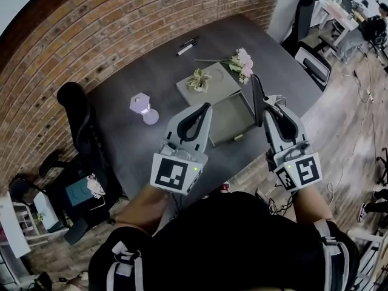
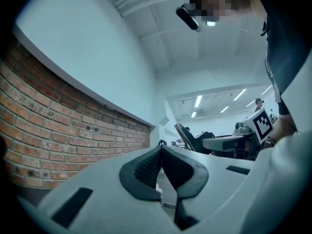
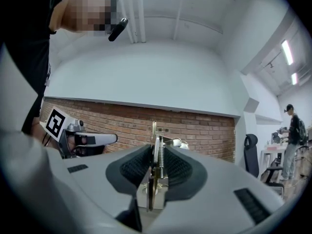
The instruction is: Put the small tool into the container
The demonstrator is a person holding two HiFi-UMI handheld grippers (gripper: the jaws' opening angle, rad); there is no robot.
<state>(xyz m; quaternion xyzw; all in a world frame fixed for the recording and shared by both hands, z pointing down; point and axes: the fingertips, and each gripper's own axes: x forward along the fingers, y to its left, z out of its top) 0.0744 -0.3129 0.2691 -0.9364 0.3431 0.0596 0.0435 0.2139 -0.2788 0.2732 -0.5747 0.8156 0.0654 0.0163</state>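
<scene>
- The only print in view is the black-and-white square marker on each gripper's cube (image 1: 176,173); it has no letters.
- The left gripper (image 1: 205,108) has its dark ribbed pads (image 2: 146,167) meeting at the tips, with nothing between them.
- The right gripper (image 1: 267,105) is clamped on the small tool (image 3: 155,167), a thin brass-coloured metal piece with a coil spring that stands upright between the pads.
- In the head view the small tool shows as a thin dark blade poking up past the right gripper's jaw tips, against the right edge of the container (image 1: 227,117).
- The container is an open dark grey box on the dark grey table (image 1: 139,71).
- A paler grey square panel (image 1: 217,88) adjoins its far side and carries a small dried sprig (image 1: 198,80).
- A bunch of pink flowers (image 1: 242,62) lies just beyond that panel.
- A lilac hexagonal-topped object (image 1: 142,106) stands to the left, and two dark marker pens (image 1: 187,46) lie farther back.
- A red brick wall (image 1: 91,23) borders the table, with a black office chair (image 1: 79,120) at its left end.
</scene>
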